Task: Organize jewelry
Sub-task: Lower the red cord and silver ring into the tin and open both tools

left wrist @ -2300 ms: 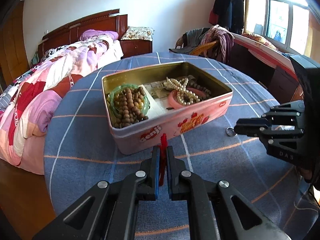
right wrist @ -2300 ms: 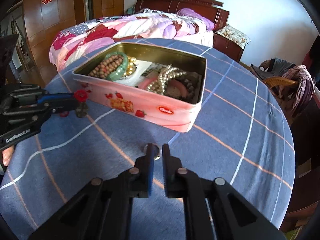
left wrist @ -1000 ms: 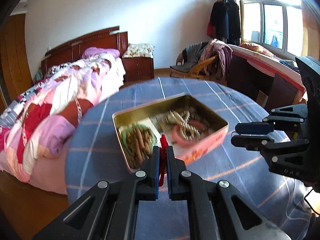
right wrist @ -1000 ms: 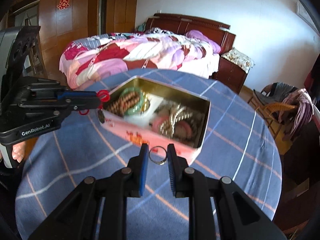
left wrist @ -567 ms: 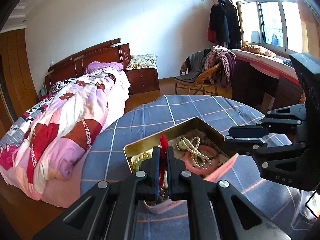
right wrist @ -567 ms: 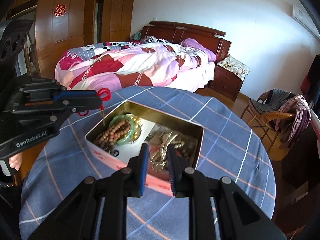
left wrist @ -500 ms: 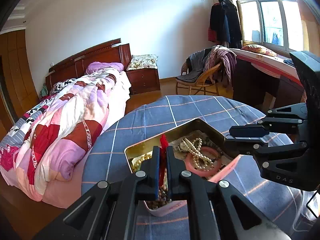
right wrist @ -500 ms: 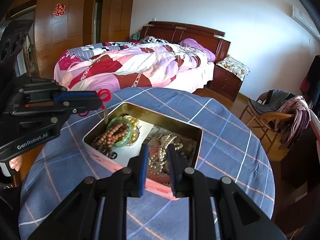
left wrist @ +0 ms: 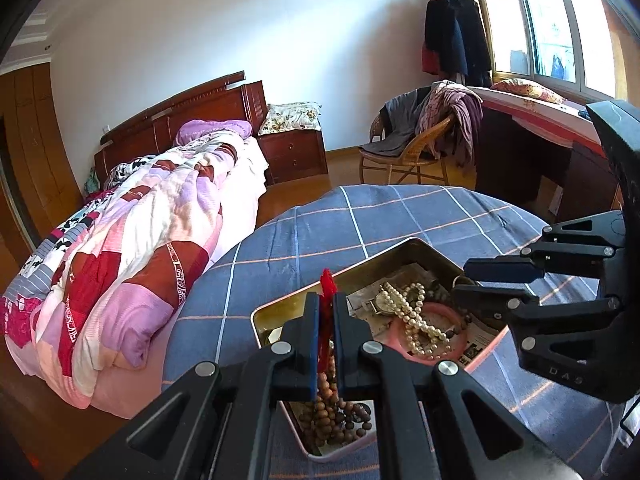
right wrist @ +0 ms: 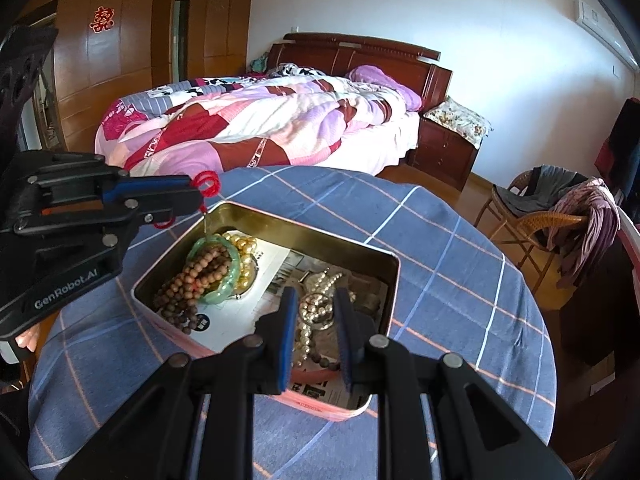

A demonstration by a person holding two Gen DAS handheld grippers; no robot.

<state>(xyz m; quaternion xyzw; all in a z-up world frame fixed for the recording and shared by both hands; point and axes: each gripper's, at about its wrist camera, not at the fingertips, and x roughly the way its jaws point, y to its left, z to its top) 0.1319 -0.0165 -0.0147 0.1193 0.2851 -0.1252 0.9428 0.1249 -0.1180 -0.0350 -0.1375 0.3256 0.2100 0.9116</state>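
A pink tin box [right wrist: 320, 396] stands open on the blue checked table [right wrist: 440, 240]. It holds a brown bead string [right wrist: 192, 280], a green bangle [right wrist: 228, 288], gold beads, a pearl necklace [left wrist: 416, 320] and a pink bangle [left wrist: 456, 344]. My left gripper [left wrist: 326, 308] is shut on a red cord [right wrist: 206, 184], whose pendant hangs into the tin's left end. My right gripper [right wrist: 316, 308] hovers over the tin's right half with its jaws apart. A silver ring [right wrist: 316, 308] sits between them, and I cannot tell if it is gripped.
A bed with a pink patchwork quilt [left wrist: 132, 232] lies beyond the table. A nightstand [left wrist: 292, 152], a wicker chair with clothes [left wrist: 420, 144] and a desk by the window [left wrist: 540, 136] stand farther back.
Both grippers have risen from the tabletop and moved over the tin. The right gripper lifted the silver ring and its jaws are wider now. The red cord's pendant now hangs into the tin.
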